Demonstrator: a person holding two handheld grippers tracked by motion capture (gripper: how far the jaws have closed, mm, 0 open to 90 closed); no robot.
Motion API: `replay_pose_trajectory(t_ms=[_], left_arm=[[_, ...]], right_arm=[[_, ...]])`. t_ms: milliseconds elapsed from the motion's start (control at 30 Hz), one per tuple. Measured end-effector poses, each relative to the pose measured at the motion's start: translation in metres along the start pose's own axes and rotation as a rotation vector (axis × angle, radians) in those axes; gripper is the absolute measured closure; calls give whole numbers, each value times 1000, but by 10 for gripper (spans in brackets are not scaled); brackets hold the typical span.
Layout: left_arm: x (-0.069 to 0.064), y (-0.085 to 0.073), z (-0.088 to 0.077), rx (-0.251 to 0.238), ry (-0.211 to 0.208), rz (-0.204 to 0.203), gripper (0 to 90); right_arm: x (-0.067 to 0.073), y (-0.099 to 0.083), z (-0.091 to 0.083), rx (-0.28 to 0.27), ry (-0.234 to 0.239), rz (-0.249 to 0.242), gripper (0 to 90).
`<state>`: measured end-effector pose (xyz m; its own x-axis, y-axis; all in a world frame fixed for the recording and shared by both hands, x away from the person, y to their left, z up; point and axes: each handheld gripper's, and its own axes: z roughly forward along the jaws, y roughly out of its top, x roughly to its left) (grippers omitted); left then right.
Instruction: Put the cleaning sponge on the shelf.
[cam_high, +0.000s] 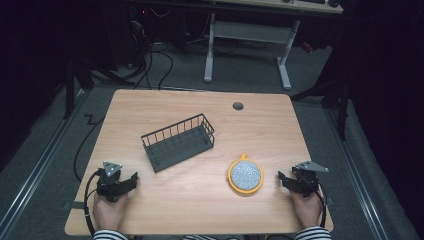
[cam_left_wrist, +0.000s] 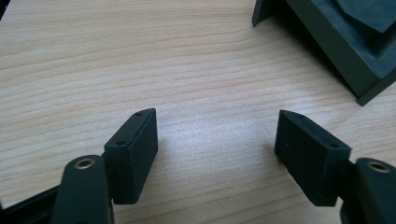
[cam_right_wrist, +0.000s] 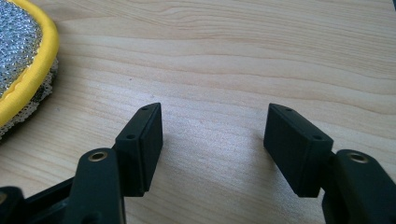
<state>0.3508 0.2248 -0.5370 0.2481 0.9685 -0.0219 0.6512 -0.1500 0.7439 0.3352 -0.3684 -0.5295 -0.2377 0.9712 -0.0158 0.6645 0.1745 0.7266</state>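
A dark wire basket of rectangular shape (cam_high: 178, 141) is placed near the middle of the light wooden table (cam_high: 200, 200), turned at an angle, and nothing is seen inside it. A round scouring pad with a silvery mesh face and a yellow rim (cam_high: 245, 175) lies flat on the table, at about four o'clock from the basket and well apart from it. A small round grey hole (cam_high: 238, 106) is set near the far edge of the table. Grey floor, cables and a white-legged desk (cam_high: 247, 45) are seen behind. The right gripper (cam_high: 289, 183) is held at three o'clock of the pad, near it but not touching; its jaws are spread wide over bare wood. The left gripper (cam_high: 131, 181) is rested at seven o'clock of the basket, also spread wide, with nothing between the jaws.
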Motion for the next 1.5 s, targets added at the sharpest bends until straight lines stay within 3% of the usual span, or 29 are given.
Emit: replay_pose_trajectory(t_ms=[333, 533, 600, 633, 833, 933, 1000, 1100, 1333, 1400, 1500], left_arm=[[2, 0, 1, 2, -41, -4, 238], [4, 1, 0, -2, -36, -2, 269], [6, 0, 0, -6, -40, -17, 287], [9, 1, -1, -11, -58, -51, 287], [11, 2, -1, -4, -59, -70, 287], [11, 4, -4, -4, -88, -85, 312], [11, 7, -5, 4, -136, -95, 323], [9, 11, -8, -1, -160, -93, 325], [5, 25, -20, -15, -161, -72, 336], [5, 34, -25, -31, -193, -92, 334], [3, 43, -30, -36, -198, -77, 339]], right_arm=[[0, 0, 0, 0, 3, -1, 365], [0, 0, 0, 0, 5, -4, 363], [0, 0, 0, 1, 4, -2, 362], [0, 0, 0, 0, 5, -3, 361], [0, 0, 0, 0, 7, -4, 357], [0, 0, 0, 1, 7, -6, 354], [0, 0, 0, 1, 9, -6, 352], [0, 0, 0, 1, 9, -6, 351], [0, 0, 0, 1, 9, -6, 352], [0, 0, 0, 1, 9, -6, 352], [0, 0, 0, 1, 9, -6, 352]])
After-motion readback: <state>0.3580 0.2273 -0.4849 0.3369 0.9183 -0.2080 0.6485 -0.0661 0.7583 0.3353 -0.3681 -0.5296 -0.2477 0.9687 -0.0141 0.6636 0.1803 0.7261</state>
